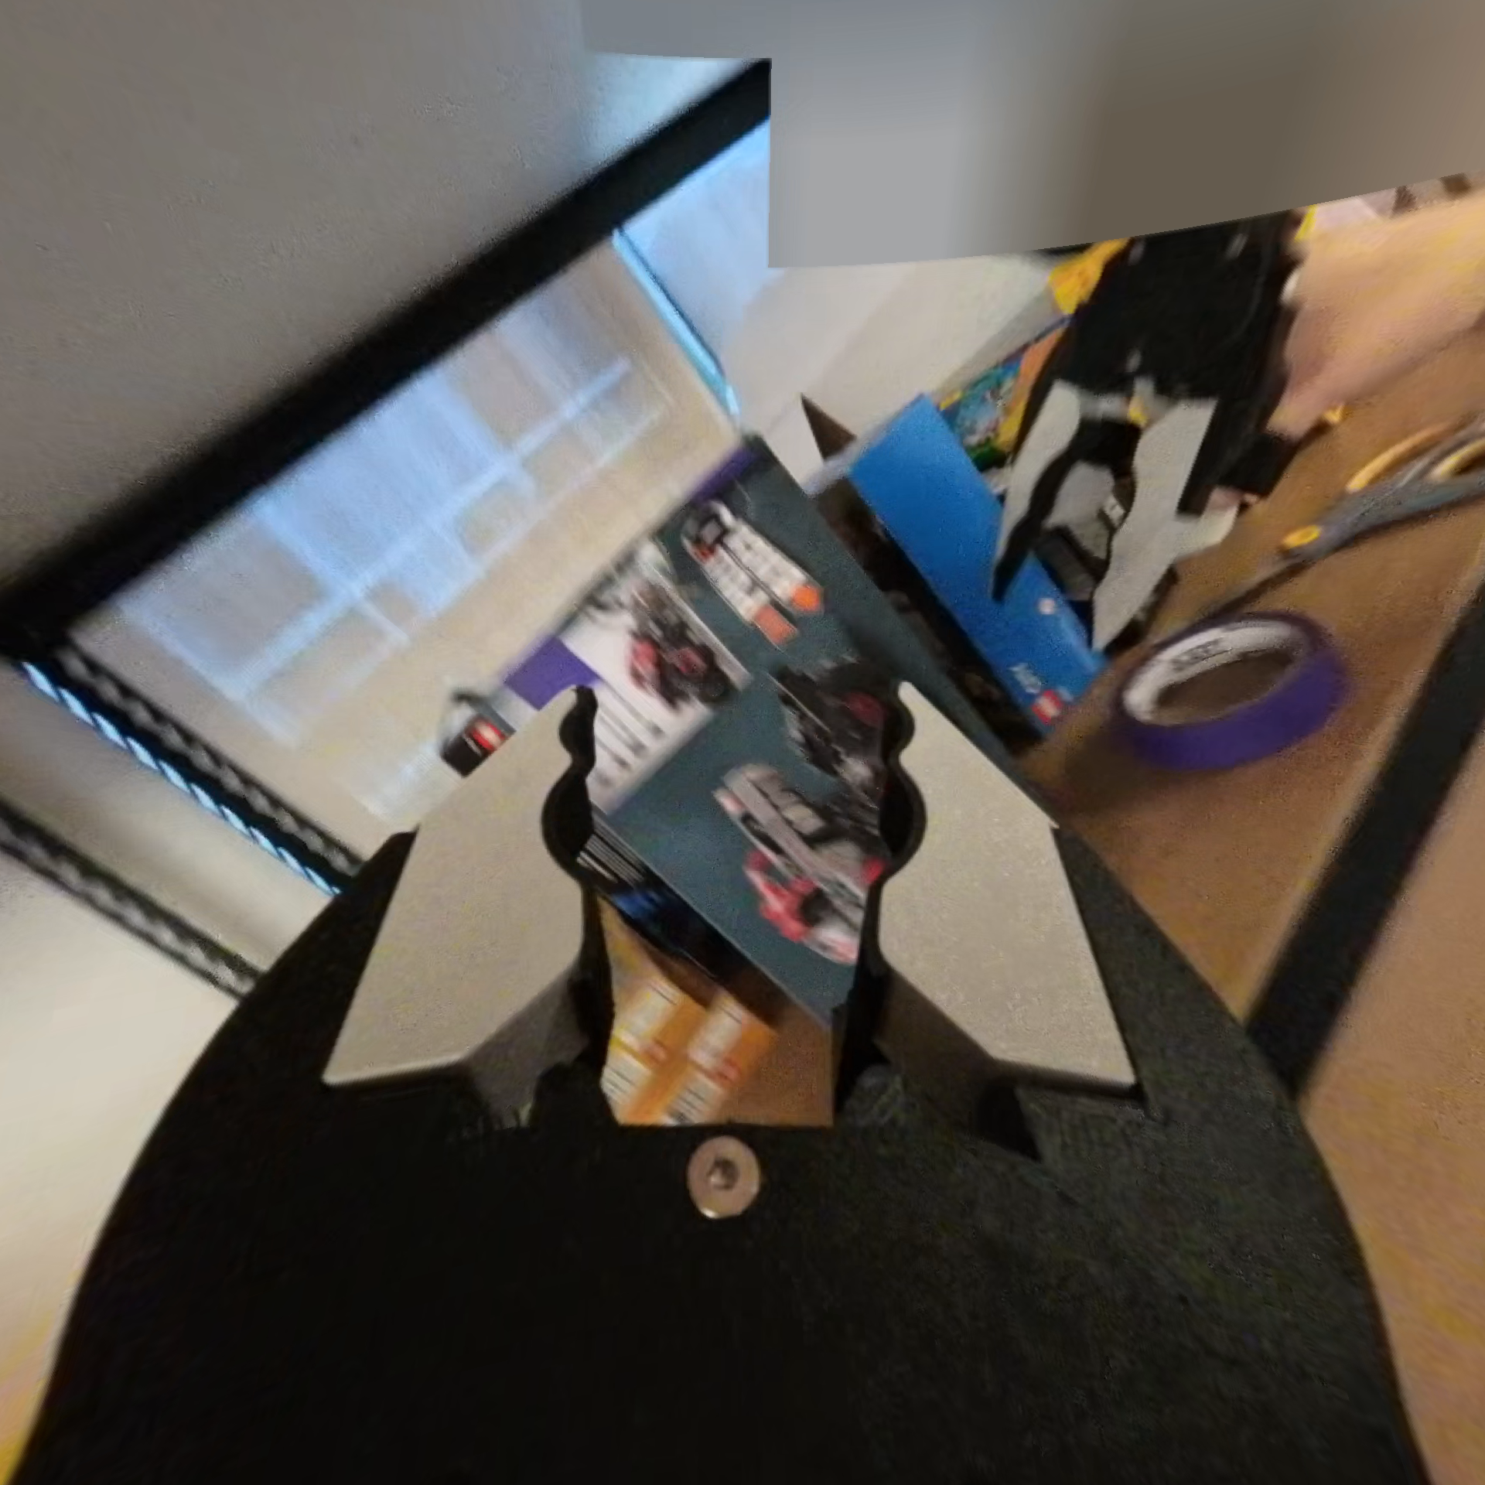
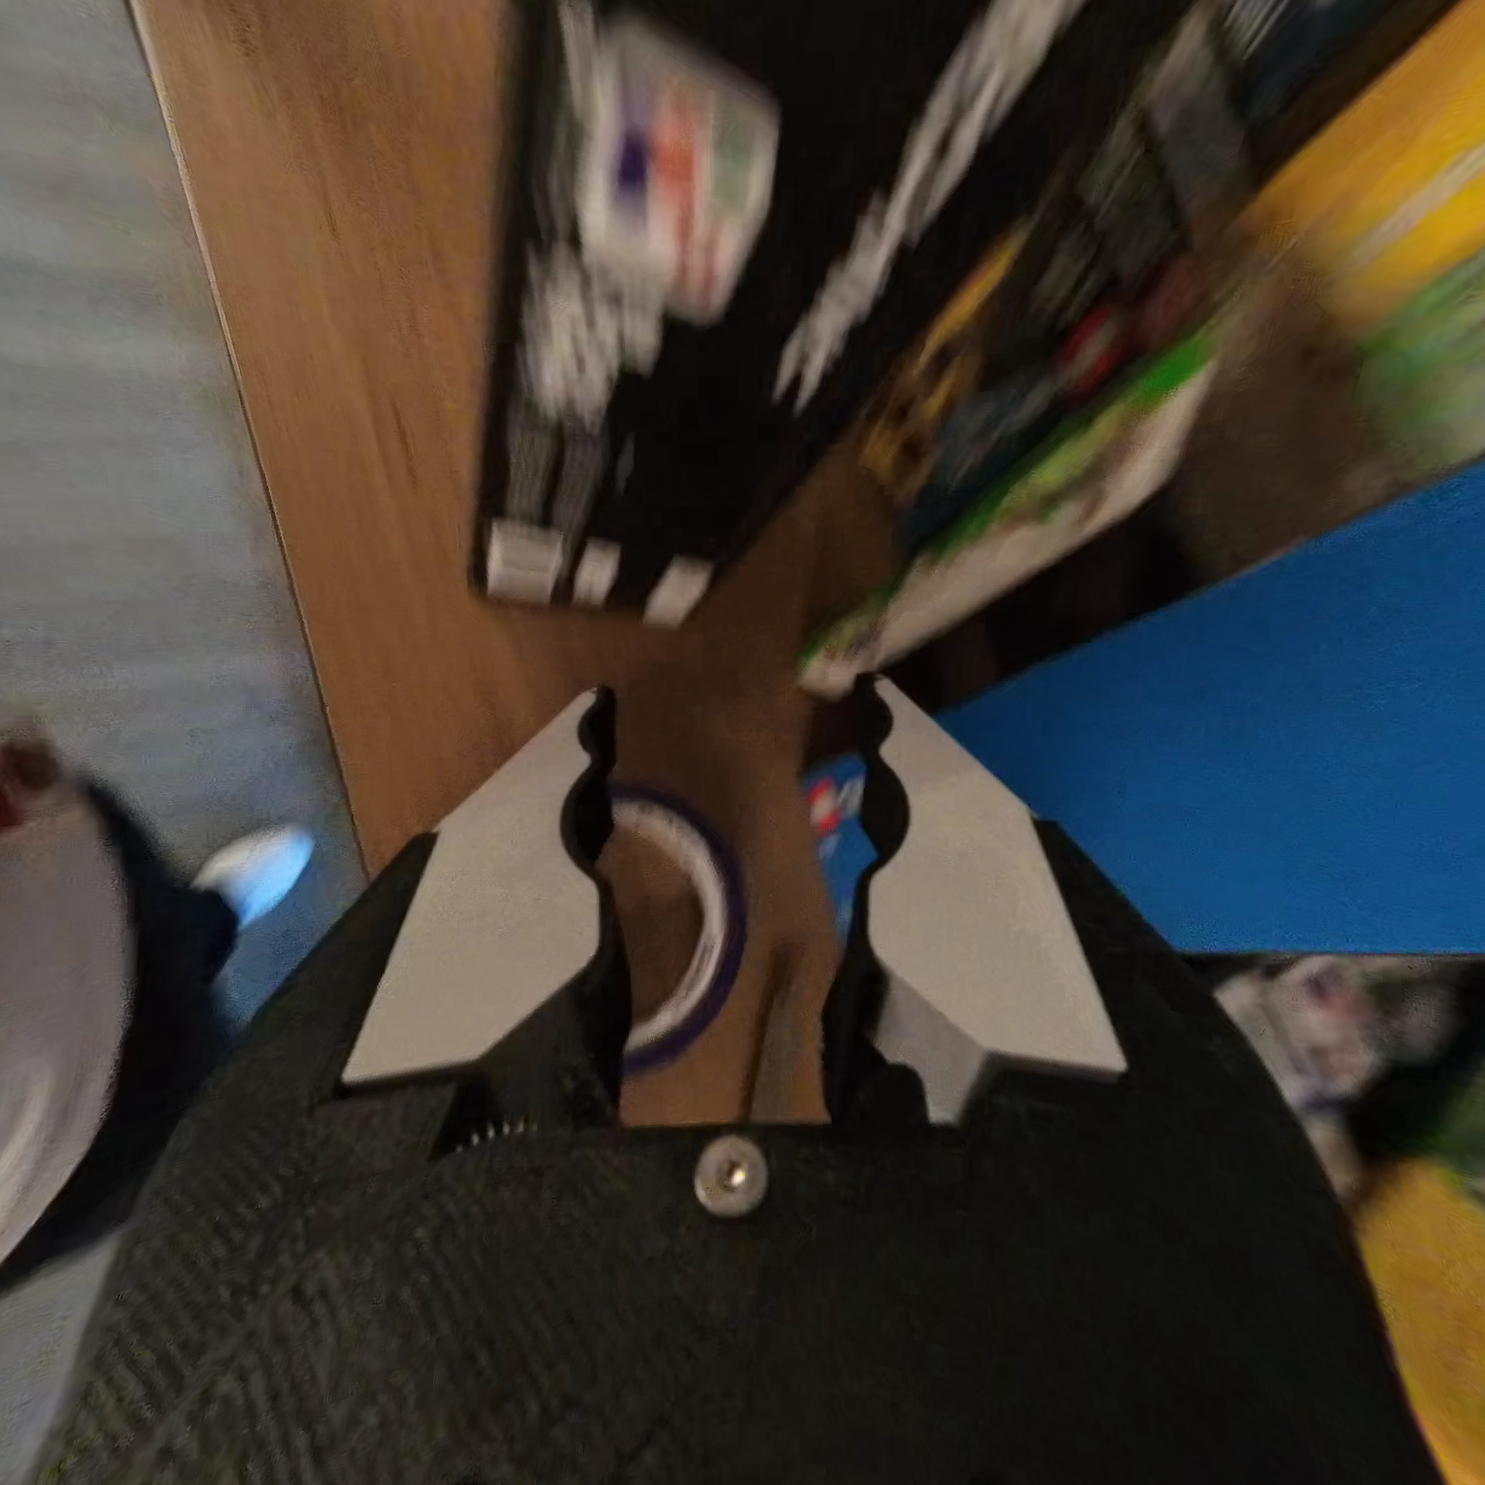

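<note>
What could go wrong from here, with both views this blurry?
1. The left gripper has its jaws on either side of a dark box that stands tilted. Whether they grip it is unclear; if loose, it could tip or slide.
2. The right gripper is open over the wooden table near the purple tape roll and blue box. It could knock them.
3. Motion blur makes contact hard to judge.

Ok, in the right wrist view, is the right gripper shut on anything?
No: the right gripper stands open, only bare wooden table and a purple tape roll showing between its fingers.
</note>
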Demonstrator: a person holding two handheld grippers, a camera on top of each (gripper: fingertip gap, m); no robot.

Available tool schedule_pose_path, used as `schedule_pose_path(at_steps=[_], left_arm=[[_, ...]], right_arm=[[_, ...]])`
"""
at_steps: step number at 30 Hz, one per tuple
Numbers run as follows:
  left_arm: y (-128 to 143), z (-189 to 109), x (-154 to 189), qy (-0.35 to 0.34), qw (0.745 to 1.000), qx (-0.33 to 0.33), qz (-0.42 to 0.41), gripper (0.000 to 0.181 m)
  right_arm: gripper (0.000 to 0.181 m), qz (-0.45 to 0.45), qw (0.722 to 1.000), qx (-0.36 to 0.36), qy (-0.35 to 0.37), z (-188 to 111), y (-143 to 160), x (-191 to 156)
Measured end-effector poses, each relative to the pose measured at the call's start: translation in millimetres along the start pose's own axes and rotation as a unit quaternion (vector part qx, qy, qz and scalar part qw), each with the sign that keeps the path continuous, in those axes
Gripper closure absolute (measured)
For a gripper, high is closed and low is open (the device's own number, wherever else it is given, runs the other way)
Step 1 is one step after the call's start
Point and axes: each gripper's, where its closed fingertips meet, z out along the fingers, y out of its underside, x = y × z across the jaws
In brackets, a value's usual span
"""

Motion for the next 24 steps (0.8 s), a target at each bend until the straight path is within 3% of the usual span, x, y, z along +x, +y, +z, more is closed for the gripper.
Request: schedule_pose_path(at_steps=[2,4,6,8,10,13,24], left_arm=[[-19,12,-23,0.022,0.997,0.028,0.066,0.108],[-33,29,-37,0.056,0.993,0.049,0.09,0.11],[-38,47,-39,0.111,0.988,0.054,0.096,0.117],[-31,64,-36,0.153,0.981,0.026,0.117,0.123],[-20,81,-40,0.151,0.977,-0.009,0.153,0.124],[-11,91,-31,0.19,0.966,-0.023,0.174,0.144],[-15,94,-26,0.233,0.963,0.008,0.137,0.148]], right_arm=[[0.118,-0.034,0.988,0.143,0.056,-36,-69,5],[0.118,-0.09,0.953,0.264,0.12,-73,-125,6],[0.118,-0.151,0.926,0.309,0.157,-90,-154,4],[0.117,-0.179,0.929,0.291,0.141,-84,-166,0],[0.118,-0.205,0.932,0.275,0.12,-72,-173,-3],[0.119,-0.218,0.941,0.239,0.099,-53,-176,-2],[0.127,-0.208,0.955,0.207,0.047,-31,-169,-4]])
